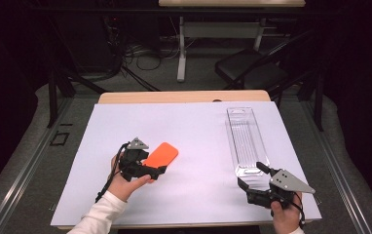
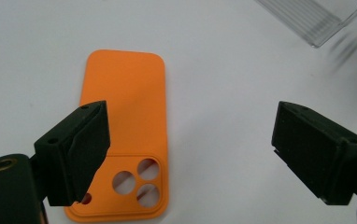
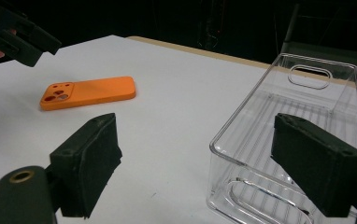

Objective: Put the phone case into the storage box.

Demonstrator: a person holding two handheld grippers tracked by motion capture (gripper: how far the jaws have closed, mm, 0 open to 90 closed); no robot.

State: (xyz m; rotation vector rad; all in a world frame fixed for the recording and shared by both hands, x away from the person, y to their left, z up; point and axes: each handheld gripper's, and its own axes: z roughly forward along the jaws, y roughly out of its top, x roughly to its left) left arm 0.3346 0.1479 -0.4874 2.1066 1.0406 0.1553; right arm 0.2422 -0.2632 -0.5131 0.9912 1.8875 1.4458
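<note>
A dark workroom surrounds a desk [image 1: 194, 97] covered by a white sheet. An orange phone case [image 1: 160, 154] lies flat, camera cutouts up, left of centre. The left tool [image 1: 156, 170] stands wide apart at its near end, gripping nothing. The right tool [image 1: 250, 175] is also wide and empty, straddling the near end wall of a clear plastic bin [image 1: 246, 139]. Risk: the thin case may slide when pinched flat, and closing the right tool could tip the bin. Open sheet separates case and bin; the bin sits close to the sheet's right edge.

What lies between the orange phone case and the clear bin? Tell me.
Nothing: the high view shows bare white table cover between the orange phone case and the clear bin.
</note>
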